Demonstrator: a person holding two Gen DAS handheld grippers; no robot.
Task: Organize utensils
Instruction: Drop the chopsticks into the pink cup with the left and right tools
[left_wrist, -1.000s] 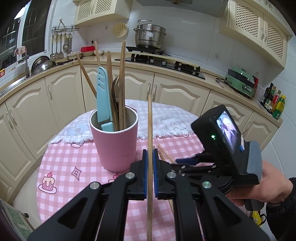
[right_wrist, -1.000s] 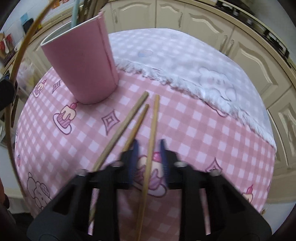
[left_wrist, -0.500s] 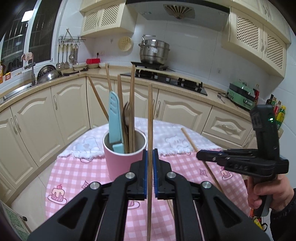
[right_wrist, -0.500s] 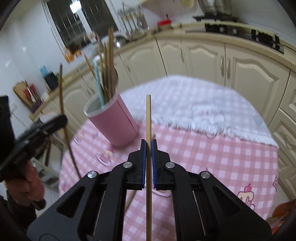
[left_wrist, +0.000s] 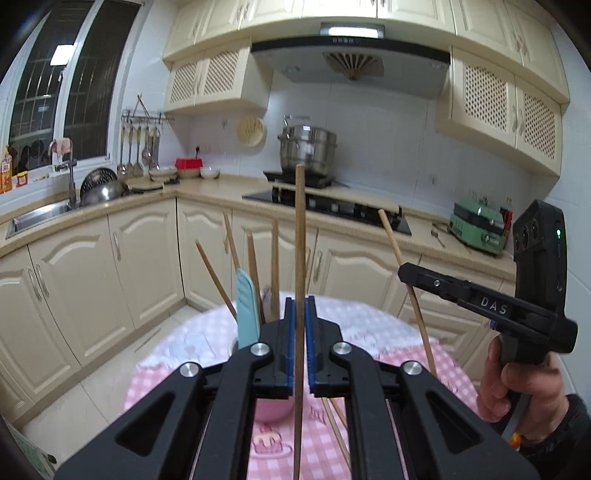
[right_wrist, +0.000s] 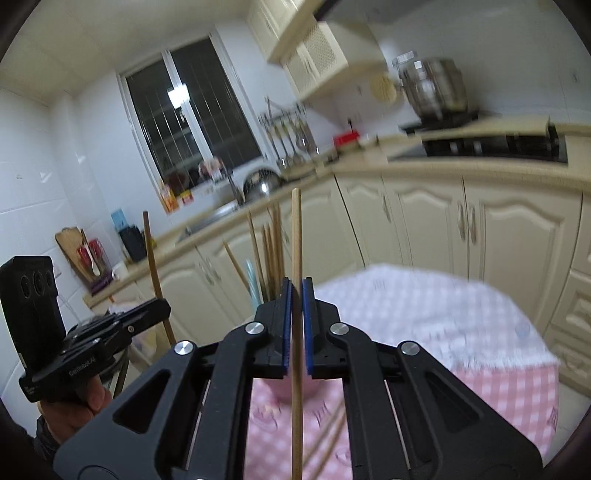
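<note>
My left gripper (left_wrist: 299, 306) is shut on a wooden chopstick (left_wrist: 300, 236) held upright. My right gripper (right_wrist: 294, 291) is shut on another wooden chopstick (right_wrist: 296, 236), also upright; it shows in the left wrist view (left_wrist: 402, 271) at the right with its chopstick (left_wrist: 391, 236). A pink cup (left_wrist: 271, 410), mostly hidden behind my left fingers, holds several wooden chopsticks (left_wrist: 275, 258) and a light blue utensil (left_wrist: 245, 306). Both grippers are raised above the table, near the cup. Two chopsticks (right_wrist: 325, 439) lie on the pink checked tablecloth (right_wrist: 498, 391).
The round table (left_wrist: 155, 373) stands in a kitchen with cream cabinets (left_wrist: 147, 258) behind it. A sink (left_wrist: 40, 212), a stove (left_wrist: 332, 206) with a steel pot (left_wrist: 306, 149) and a green appliance (left_wrist: 478, 223) are on the counter.
Both grippers have risen and tilted up with their chopsticks. The right gripper closed on a chopstick from the table a second ago and lifted it.
</note>
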